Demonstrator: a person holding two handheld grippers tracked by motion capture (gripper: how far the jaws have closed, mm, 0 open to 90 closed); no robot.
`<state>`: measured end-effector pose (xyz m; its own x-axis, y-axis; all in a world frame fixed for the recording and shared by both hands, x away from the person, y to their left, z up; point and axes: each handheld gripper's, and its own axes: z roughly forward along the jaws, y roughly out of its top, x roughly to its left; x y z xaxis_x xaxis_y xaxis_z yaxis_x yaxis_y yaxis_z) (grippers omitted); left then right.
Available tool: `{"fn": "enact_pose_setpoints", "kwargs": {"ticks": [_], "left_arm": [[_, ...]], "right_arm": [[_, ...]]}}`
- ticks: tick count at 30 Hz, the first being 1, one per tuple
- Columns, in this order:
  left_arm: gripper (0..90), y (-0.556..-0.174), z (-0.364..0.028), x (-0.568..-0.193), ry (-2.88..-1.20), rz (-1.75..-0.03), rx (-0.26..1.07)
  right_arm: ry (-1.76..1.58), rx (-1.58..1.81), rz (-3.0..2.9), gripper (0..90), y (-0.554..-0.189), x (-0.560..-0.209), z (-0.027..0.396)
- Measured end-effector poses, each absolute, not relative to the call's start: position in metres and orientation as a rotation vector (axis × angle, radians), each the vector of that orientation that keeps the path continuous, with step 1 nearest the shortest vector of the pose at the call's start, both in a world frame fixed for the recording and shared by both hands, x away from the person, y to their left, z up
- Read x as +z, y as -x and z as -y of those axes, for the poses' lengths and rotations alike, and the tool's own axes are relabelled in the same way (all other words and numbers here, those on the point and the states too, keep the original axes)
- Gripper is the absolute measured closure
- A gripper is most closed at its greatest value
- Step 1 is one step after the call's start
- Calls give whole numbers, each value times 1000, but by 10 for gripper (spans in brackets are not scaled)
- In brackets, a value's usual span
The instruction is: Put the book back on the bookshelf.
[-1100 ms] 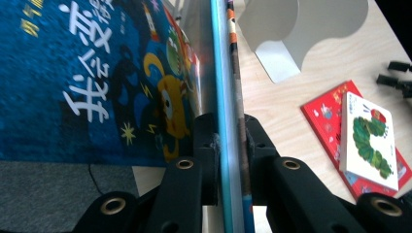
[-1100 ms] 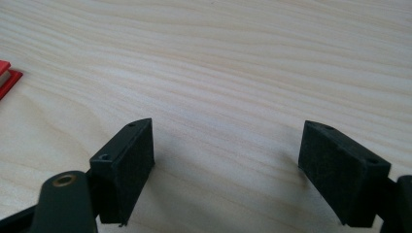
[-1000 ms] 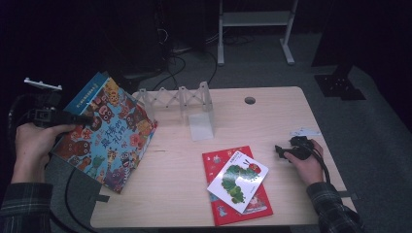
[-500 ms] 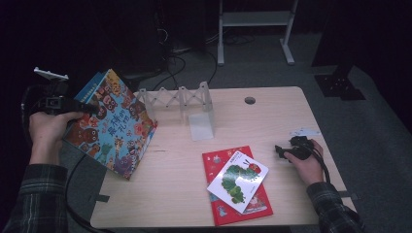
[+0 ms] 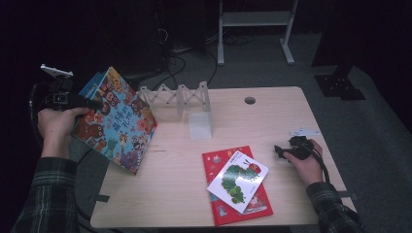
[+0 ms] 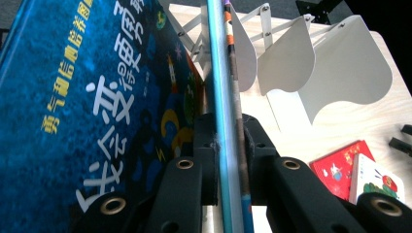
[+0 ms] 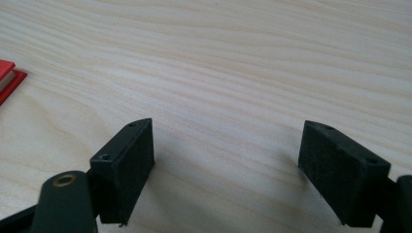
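Note:
My left gripper [image 5: 90,103] is shut on a large colourful picture book [image 5: 116,121], held tilted in the air over the table's left edge. In the left gripper view the book's blue cover [image 6: 92,97] and thin edge run up between my left gripper [image 6: 228,145]. A white accordion-style book rack [image 5: 182,97] stands at the back middle of the table. A red book [image 5: 245,206] lies flat at the front, with a white caterpillar book [image 5: 238,179] on top of it. My right gripper [image 5: 279,151] rests on the table at the right, open, with bare wood between its fingers [image 7: 128,165].
A wooden table [image 5: 170,204] has a round cable hole [image 5: 249,100] near its back edge. A small white card [image 5: 303,131] lies by the right hand. Cables and a white desk frame [image 5: 252,19] sit on the dark floor behind.
The left hand has carried the large book up and toward the rack, tilting it more upright. The right gripper has stayed still.

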<state>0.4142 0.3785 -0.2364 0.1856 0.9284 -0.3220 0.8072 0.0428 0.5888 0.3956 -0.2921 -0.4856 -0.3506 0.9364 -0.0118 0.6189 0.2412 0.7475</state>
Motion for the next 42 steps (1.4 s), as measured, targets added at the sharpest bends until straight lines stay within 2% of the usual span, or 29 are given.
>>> {"fn": "enact_pose_setpoints", "kwargs": {"ticks": [11,34,39,42], "left_arm": [[798,-413,-374,-224,-1735,-1646,292],[800,-428,-369,-258,-1693,-1707,228],[734,-432,-366,-261,-1742,-1726,275],[720,-431,-367,-263,-1765,-1713,251]], "right_arm": [[-1418,917,-2060,195,-396,-486,292],[-1410,919,-2064,195,-396,-486,290],[-1407,919,-2066,195,-396,-486,290],[-1407,919,-2066,195,-396,-486,290]]}}
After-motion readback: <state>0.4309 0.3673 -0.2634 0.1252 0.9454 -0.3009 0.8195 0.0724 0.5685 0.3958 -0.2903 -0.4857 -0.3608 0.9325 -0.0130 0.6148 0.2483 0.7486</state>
